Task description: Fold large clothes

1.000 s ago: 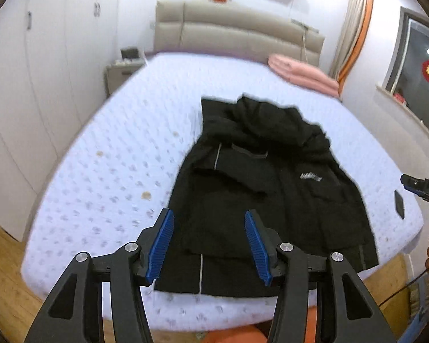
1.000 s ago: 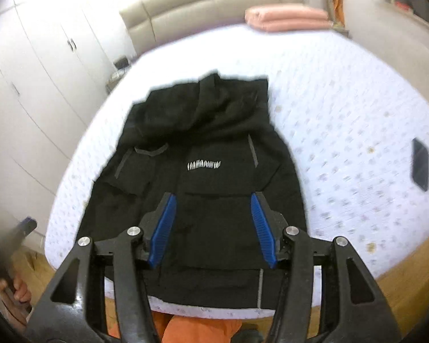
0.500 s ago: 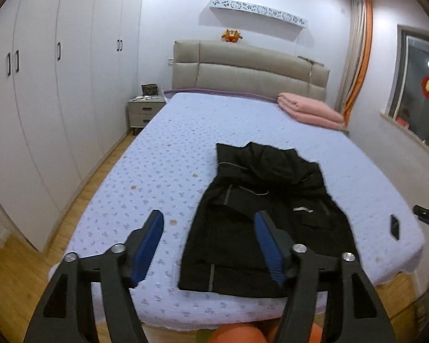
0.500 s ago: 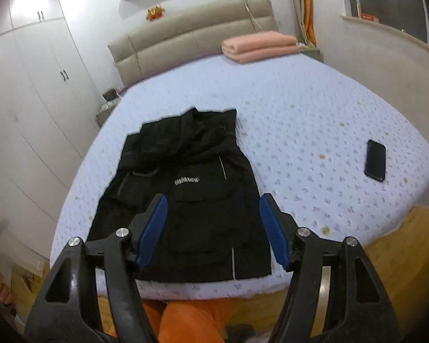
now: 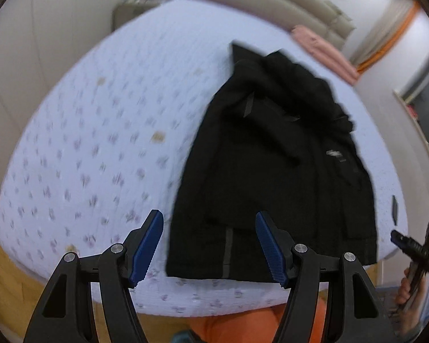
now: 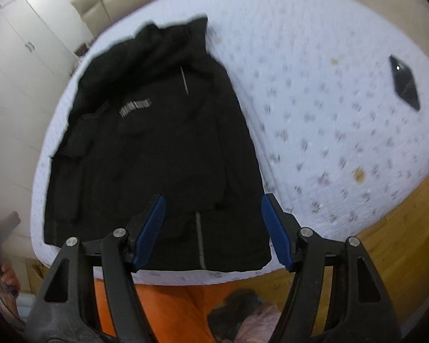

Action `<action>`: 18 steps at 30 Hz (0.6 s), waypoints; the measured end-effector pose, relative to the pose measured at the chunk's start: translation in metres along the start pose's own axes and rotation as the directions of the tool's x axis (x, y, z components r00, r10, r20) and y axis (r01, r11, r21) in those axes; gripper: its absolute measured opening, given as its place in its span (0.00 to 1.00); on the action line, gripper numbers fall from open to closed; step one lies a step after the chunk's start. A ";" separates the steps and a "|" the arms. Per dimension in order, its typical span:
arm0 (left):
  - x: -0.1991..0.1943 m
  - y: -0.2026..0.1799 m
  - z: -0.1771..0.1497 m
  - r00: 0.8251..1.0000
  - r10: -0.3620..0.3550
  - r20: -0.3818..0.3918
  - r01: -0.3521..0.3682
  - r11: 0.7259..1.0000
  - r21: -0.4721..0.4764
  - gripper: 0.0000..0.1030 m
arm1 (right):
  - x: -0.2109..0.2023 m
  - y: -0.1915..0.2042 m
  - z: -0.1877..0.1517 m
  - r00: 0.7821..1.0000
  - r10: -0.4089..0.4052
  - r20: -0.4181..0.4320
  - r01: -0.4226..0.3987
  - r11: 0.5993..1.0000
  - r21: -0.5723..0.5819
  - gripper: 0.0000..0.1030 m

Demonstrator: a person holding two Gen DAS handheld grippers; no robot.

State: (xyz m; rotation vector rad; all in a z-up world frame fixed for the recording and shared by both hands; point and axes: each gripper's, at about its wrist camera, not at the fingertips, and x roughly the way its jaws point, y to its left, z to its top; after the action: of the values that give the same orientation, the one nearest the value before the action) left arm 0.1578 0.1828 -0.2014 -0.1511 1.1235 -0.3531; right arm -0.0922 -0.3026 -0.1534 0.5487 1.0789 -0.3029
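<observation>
Nearest to the cameras, both tools are empty. The left gripper [image 5: 209, 245] has its blue pads wide apart and holds nothing; it hangs above the near hem of the jacket, at the hem's left corner. The right gripper [image 6: 213, 230] is spread just as wide, also with nothing between its pads, and it hangs above the right corner of the same hem.

The black jacket [image 5: 274, 154] lies flat on the bed [image 5: 100, 131], front side up, with its hem at the near edge of the mattress and its hood pointing to the headboard. The sleeves seem to be already laid over the body, though the dark cloth and the blur make this hard to confirm.

I judge that the step in hand is the approach for a lengthwise fold. The next move calls for lowering both grippers to the two hem corners and pinching all layers together.

To the right on the sheet lies a phone [image 6: 404, 83], well apart from the jacket. Far behind, a pink blanket [image 5: 323, 48] rests near the headboard.
</observation>
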 end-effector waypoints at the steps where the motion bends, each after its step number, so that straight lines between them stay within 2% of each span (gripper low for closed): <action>1: 0.008 0.005 -0.001 1.000 -0.002 -0.013 0.002 1.000 -0.009 0.67 | 0.006 -0.002 -0.001 1.000 -0.007 -0.013 0.007 1.000 -0.003 0.65; 9: 0.070 0.031 -0.006 0.991 -0.011 -0.132 0.002 0.998 -0.065 0.67 | 0.037 -0.019 -0.003 0.997 -0.031 -0.072 0.031 0.999 -0.008 0.65; 12: 0.087 0.034 -0.013 0.982 -0.061 -0.179 0.044 0.994 -0.097 0.67 | 0.042 -0.028 -0.008 0.995 -0.031 -0.092 0.032 0.999 0.011 0.65; 15: 0.090 0.026 -0.019 0.984 -0.036 -0.175 0.028 0.998 -0.049 0.66 | 0.046 -0.033 -0.013 0.994 -0.032 -0.105 0.033 0.999 0.005 0.65; 16: 0.090 0.022 -0.020 0.984 -0.036 -0.175 0.030 0.999 -0.035 0.54 | 0.048 -0.035 -0.015 0.993 -0.034 -0.113 0.035 0.999 0.004 0.65; 17: 0.091 0.019 -0.022 0.981 -0.052 -0.185 0.048 0.999 -0.025 0.29 | 0.050 -0.036 -0.017 0.992 -0.028 -0.121 0.029 1.000 0.005 0.65; 18: 0.091 0.015 -0.023 0.980 -0.047 -0.193 0.045 0.999 -0.012 0.27 | 0.052 -0.037 -0.020 0.991 -0.013 -0.131 0.015 1.000 0.011 0.65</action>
State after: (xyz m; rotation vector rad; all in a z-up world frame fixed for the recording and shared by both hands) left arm 0.1756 0.1662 -0.2937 -0.1517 1.3149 -0.4116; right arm -0.1017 -0.3202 -0.2174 0.5779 1.2092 -0.2883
